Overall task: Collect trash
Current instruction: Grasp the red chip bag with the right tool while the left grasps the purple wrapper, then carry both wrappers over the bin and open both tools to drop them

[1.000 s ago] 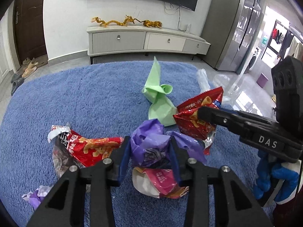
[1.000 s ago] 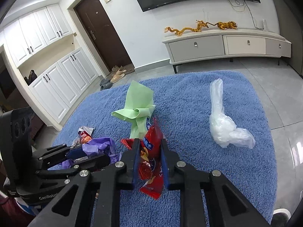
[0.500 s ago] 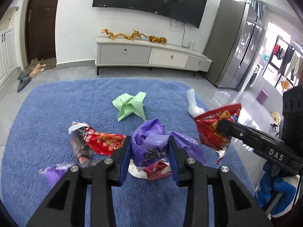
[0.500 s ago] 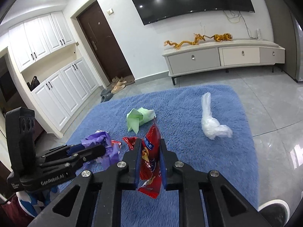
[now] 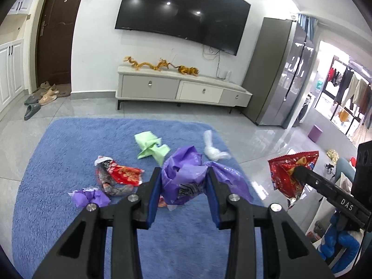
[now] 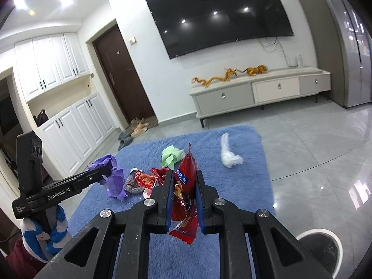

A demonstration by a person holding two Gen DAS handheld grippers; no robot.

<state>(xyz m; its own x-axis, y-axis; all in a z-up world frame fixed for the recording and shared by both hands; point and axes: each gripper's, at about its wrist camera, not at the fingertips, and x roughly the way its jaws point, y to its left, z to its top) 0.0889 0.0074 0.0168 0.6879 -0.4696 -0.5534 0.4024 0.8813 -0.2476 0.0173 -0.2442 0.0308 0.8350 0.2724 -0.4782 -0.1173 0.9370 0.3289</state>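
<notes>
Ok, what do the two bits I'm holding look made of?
The purple bag in the left gripper looks like thin, slightly glossy plastic film: it crumples softly. The red wrapper in the right gripper looks like printed foil-lined plastic: shiny, stiff creases, silvery torn edge.

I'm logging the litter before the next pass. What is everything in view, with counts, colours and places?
purple bag: 1, purple, in left gripper
red snack bag: 1, red, in right gripper
rug: 1, blue, on grey floor
green wrapper: 1, light green, mid rug
clear bag: 1, whitish, rug's far right
red wrapper: 1, red, left of centre
small purple scrap: 1, purple, nearer than red wrapper
TV: 1, black, wall
cabinet: 1, white, below TV
left gripper: 1, black, shut
right gripper: 1, black, shut
</notes>
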